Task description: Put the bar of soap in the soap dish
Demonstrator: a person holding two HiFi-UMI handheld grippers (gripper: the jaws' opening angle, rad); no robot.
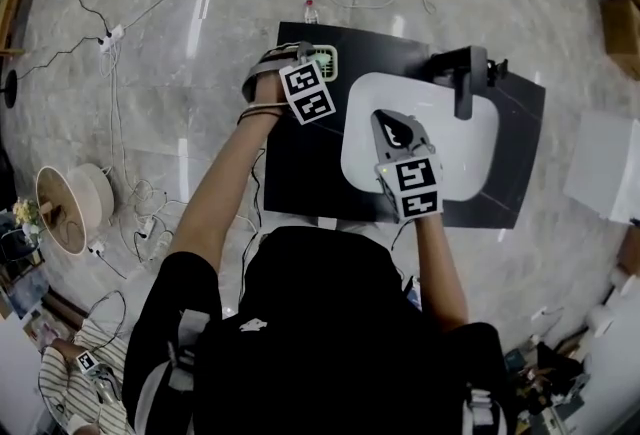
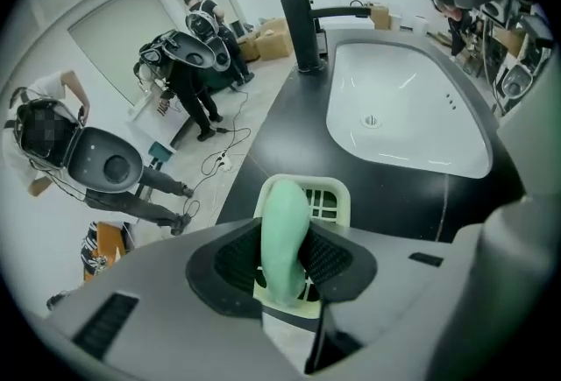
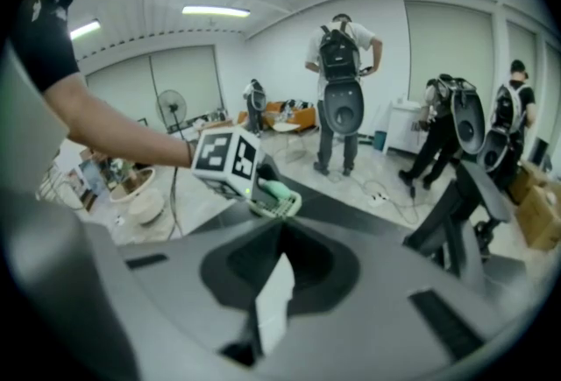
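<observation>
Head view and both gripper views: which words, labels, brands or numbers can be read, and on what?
No text can be read.
The marker cubes on the left hand-held gripper and the right hand-held gripper bear only black-and-white square patterns.
The bottle's label is too small to read.

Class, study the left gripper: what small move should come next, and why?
Probably ease the left gripper down a little: its jaws clamp the green soap bar on edge directly over the slotted soap dish, and contact with the dish isn't clear yet.
</observation>
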